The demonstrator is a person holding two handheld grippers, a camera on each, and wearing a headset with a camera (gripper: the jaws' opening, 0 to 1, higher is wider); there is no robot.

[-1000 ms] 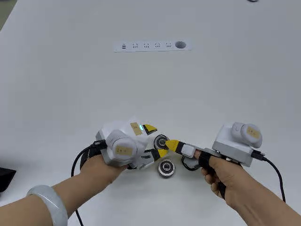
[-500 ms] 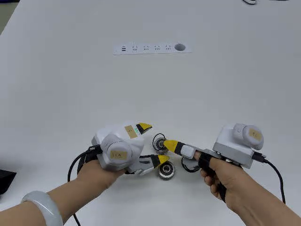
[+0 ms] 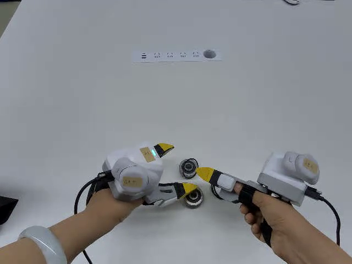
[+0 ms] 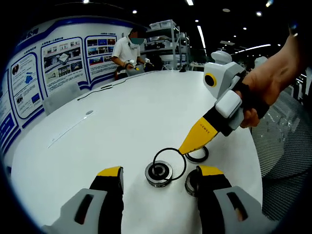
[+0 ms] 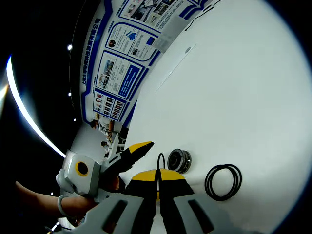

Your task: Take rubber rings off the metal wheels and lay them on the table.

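A small metal wheel (image 3: 188, 168) lies on the white table (image 3: 247, 110), and a second wheel (image 3: 193, 199) sits just nearer me. My left gripper (image 3: 177, 168) is open; in the left gripper view the first wheel (image 4: 158, 173) lies between the spread jaws of my left gripper (image 4: 160, 170), untouched. The second wheel (image 4: 190, 183) is half hidden behind the right-hand jaw. My right gripper (image 3: 202, 172) is shut on a thin black rubber ring (image 4: 169, 163) that loops over the first wheel. In the right gripper view the ring (image 5: 161, 158) rises from my right gripper (image 5: 157, 173). Loose rings (image 5: 223, 181) lie beside it.
A white power strip (image 3: 176, 55) lies far back on the table. The loose black rings (image 3: 217, 192) rest under the right gripper's fingers. A dark object (image 3: 5, 206) sits at the left edge. Cables trail from both grippers toward me.
My left gripper has let go of the wheel and drawn back to the left and toward me. The right gripper has pulled slightly right with the ring in its tips.
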